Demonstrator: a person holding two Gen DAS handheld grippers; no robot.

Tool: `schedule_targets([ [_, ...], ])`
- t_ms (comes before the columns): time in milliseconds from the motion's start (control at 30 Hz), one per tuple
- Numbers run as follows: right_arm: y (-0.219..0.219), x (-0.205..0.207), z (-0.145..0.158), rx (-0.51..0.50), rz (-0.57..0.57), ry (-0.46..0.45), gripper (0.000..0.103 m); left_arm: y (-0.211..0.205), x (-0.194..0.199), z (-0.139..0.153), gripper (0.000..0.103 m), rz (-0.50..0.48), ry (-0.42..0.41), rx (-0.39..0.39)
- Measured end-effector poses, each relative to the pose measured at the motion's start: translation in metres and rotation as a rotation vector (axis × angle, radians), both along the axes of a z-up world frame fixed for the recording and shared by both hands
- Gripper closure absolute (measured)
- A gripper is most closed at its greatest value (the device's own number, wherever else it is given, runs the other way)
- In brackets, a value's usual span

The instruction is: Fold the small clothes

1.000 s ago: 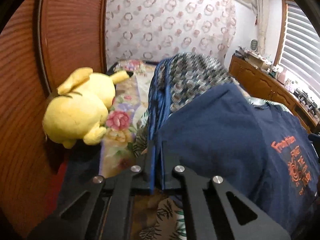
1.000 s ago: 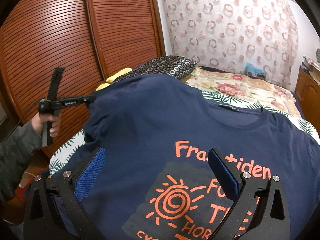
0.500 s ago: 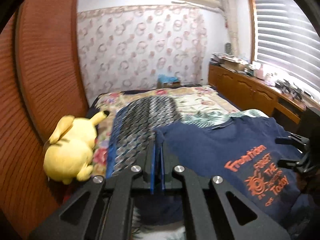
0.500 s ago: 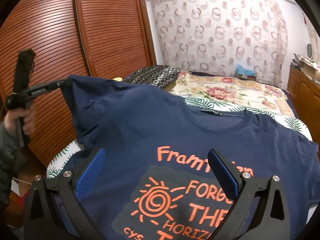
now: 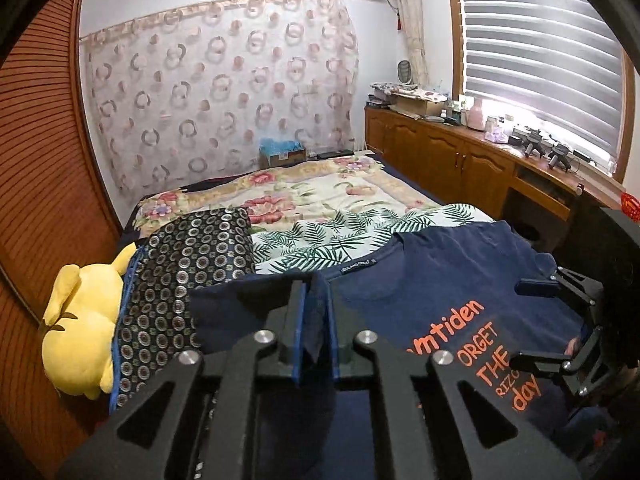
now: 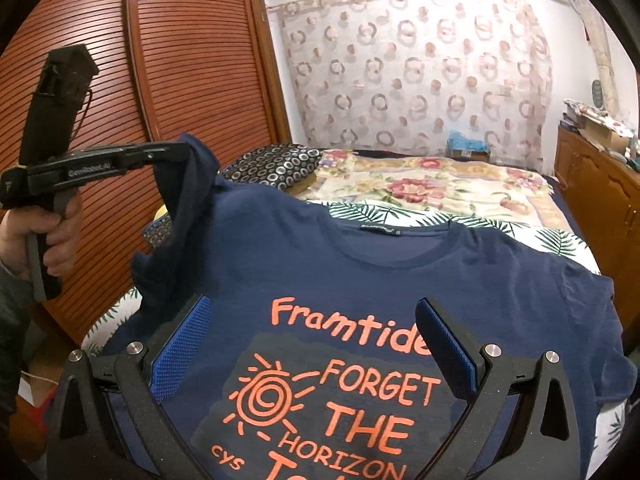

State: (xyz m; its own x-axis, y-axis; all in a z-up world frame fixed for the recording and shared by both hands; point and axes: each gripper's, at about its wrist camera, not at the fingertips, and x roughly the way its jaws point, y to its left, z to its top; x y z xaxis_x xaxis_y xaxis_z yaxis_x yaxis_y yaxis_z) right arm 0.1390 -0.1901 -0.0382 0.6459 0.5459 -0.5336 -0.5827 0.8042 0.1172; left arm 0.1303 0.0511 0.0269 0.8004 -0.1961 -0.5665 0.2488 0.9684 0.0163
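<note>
A navy T-shirt with orange print lies face up on the bed. It also shows in the left wrist view. My left gripper is shut on the shirt's left sleeve and holds it lifted above the bed; in the right wrist view the left gripper stands at the upper left with the sleeve hanging from it. My right gripper is open and empty, low over the printed chest. In the left wrist view the right gripper is at the right edge.
A patterned dark pillow and a yellow plush toy lie at the bed's left side by the wooden wardrobe doors. A floral bedspread covers the far bed. A wooden cabinet with clutter runs along the right wall.
My left gripper has lifted the sleeve higher and swung toward the shirt's middle. The right gripper stayed open over the print.
</note>
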Motion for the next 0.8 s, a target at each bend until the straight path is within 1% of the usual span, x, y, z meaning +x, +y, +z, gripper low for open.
schedule_targets([
  [67,0.000,0.001,0.000,-0.008,0.002,-0.002,0.000,0.003,-0.004,-0.003,0.087,0.006,-0.001,-0.001],
  [133,0.001,0.002,-0.001,-0.016,0.005,-0.002,0.000,0.011,-0.008,-0.007,0.075,0.015,0.005,-0.012],
  [200,0.003,0.005,-0.001,-0.022,0.006,-0.001,0.000,0.019,-0.013,-0.009,0.068,0.017,0.009,-0.029],
  [333,0.010,0.010,-0.003,-0.022,0.023,0.012,0.000,0.039,-0.025,-0.011,0.061,0.055,0.004,-0.040],
  [367,0.013,0.012,-0.003,-0.026,0.033,0.017,0.002,0.044,-0.030,-0.012,0.060,0.065,0.000,-0.040],
  [400,0.016,0.013,-0.004,-0.029,0.041,0.022,0.003,0.047,-0.032,-0.014,0.055,0.070,-0.001,-0.042],
  [433,0.019,0.014,-0.004,-0.030,0.049,0.026,0.004,0.051,-0.036,-0.016,0.048,0.075,-0.003,-0.049],
  [500,0.027,0.018,-0.005,-0.037,0.073,0.038,0.007,0.060,-0.045,-0.020,0.038,0.086,-0.007,-0.078],
  [633,0.045,0.027,-0.013,-0.061,0.114,0.061,0.011,0.071,-0.051,-0.034,0.035,0.101,0.012,-0.094],
  [733,0.064,0.048,-0.025,-0.097,0.141,0.102,0.023,0.076,-0.052,-0.044,0.034,0.118,0.025,-0.083],
  [800,0.075,0.063,-0.035,-0.130,0.147,0.131,0.032,0.079,-0.053,-0.049,0.034,0.123,0.033,-0.094],
])
